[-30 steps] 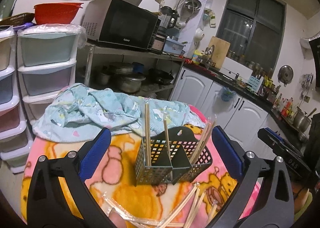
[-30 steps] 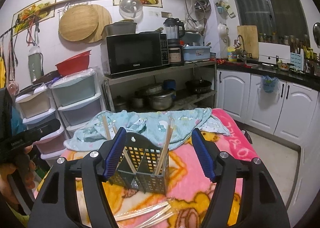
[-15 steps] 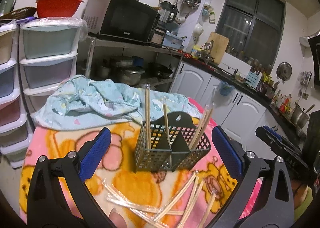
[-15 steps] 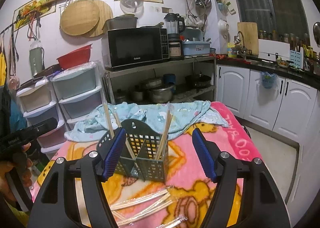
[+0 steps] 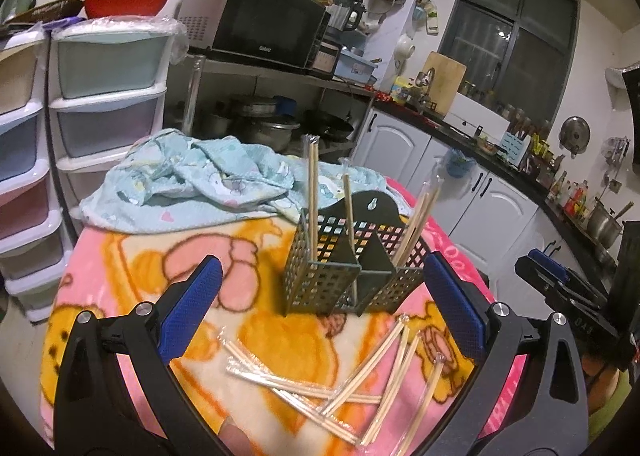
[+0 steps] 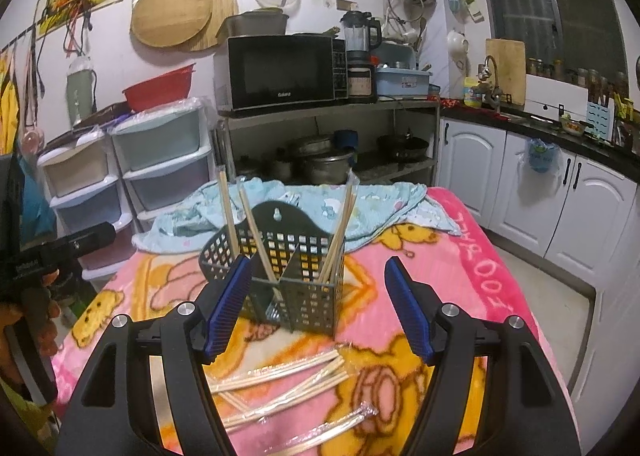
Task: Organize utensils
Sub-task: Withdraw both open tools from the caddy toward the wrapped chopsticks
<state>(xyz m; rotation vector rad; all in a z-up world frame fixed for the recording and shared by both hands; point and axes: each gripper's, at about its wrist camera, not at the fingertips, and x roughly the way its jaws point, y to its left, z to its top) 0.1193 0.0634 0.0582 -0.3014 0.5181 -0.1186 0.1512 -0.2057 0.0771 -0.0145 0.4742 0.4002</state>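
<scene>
Both grippers, left gripper and right gripper, tilt downward, fingers spread and empty. They have sunk nearer the blanket-covered desk, where wrapped chopsticks lie before the perforated utensil caddy.

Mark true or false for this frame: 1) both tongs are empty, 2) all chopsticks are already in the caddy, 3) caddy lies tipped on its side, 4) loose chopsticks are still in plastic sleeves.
1) True. The left tongs and right tongs stand open with nothing between the pads.
2) False. Several wrapped chopsticks lie loose on the blanket in front of the caddy.
3) False. It stands upright, with chopsticks poking out of its compartments.
4) True. Clear wrapping shows around them.
</scene>
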